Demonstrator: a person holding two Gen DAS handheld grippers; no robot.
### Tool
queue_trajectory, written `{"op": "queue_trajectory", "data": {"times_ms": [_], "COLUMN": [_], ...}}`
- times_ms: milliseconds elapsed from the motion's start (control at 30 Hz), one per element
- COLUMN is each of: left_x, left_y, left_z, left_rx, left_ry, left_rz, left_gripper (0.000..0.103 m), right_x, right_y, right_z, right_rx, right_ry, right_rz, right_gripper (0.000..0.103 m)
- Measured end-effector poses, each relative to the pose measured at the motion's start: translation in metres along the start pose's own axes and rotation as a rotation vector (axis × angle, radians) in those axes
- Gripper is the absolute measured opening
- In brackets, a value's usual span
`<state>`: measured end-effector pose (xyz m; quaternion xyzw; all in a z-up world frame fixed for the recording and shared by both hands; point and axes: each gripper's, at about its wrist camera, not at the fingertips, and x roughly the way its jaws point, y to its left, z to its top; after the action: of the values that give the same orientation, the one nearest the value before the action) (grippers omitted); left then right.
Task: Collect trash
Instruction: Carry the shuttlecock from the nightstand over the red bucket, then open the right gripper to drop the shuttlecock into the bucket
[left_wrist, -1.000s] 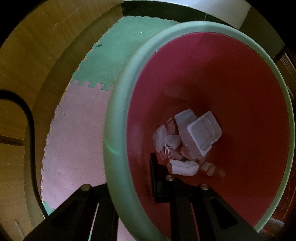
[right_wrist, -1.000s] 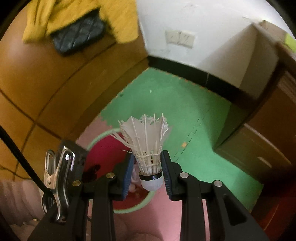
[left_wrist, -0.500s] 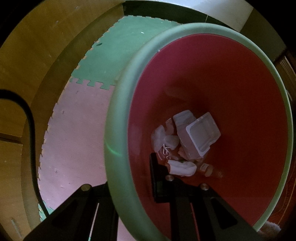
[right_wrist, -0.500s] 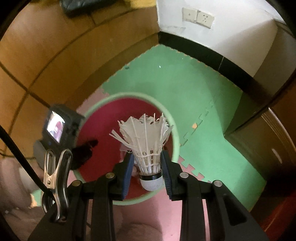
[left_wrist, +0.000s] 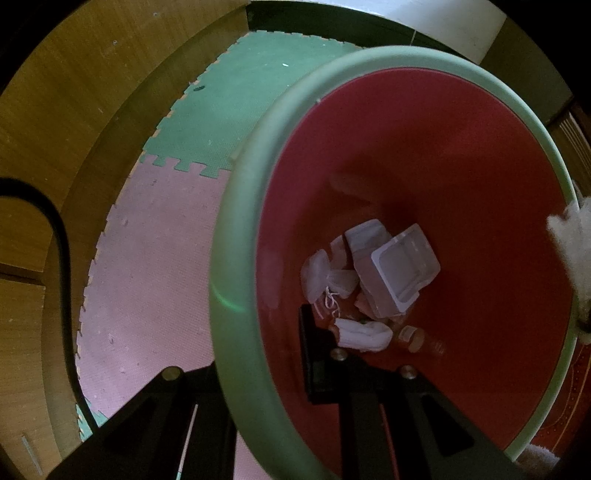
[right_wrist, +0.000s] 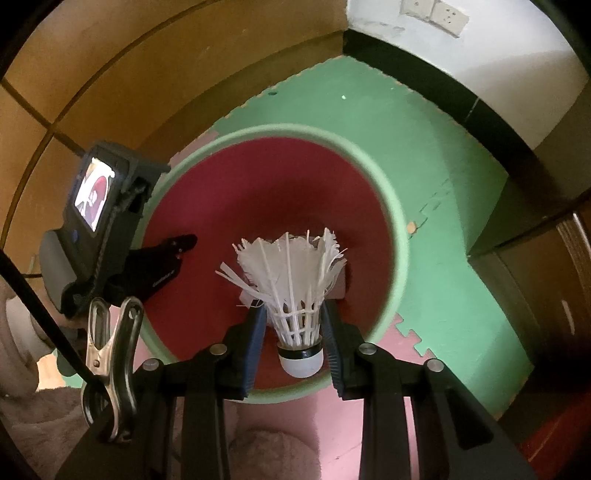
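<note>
Where the right gripper points down over the bin, its blue ribbed pads pinch a shuttlecock by the base of its skirt, with the rounded white cork, banded in black, hanging toward the camera and the frayed white feathers fanning out over the bin's mouth. Some feathers are split and bent, and thin white stems crossed by thread hold them together. Round and smooth, the bin has a thick pale green rim and a deep red inner wall that narrows toward the bottom. At its bottom lies a loose heap: a clear, squarish plastic tray with rounded corners, a second pale tray half under it, crumpled white tissue, soft filmy wrappers and a small brownish bottle on its side. The left gripper is pressed shut on the bin's rim, one black finger outside the wall and the other inside. Foam mats with toothed, interlocking edges cover the floor, one pink and one green, with the bin standing across their seam. Wood panels curve round the left, and a metal clip hangs by the right gripper.
</note>
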<state>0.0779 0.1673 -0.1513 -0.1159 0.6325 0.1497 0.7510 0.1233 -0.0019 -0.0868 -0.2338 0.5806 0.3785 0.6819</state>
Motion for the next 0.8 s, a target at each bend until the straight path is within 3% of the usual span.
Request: {"op": "queue_trajectory", "data": {"times_ms": [800], "left_x": [0.0], "left_y": [-0.002], "left_z": [-0.001], "left_rx": [-0.005], "left_ry": [0.0], "left_rz": [-0.002], "left_gripper": [0.01], "right_x": [0.043], "right_y": [0.007], "right_z": [0.024], "right_rx": [-0.036], "right_ry": [0.053], "right_rz": [0.019], "right_gripper": [0.031]}}
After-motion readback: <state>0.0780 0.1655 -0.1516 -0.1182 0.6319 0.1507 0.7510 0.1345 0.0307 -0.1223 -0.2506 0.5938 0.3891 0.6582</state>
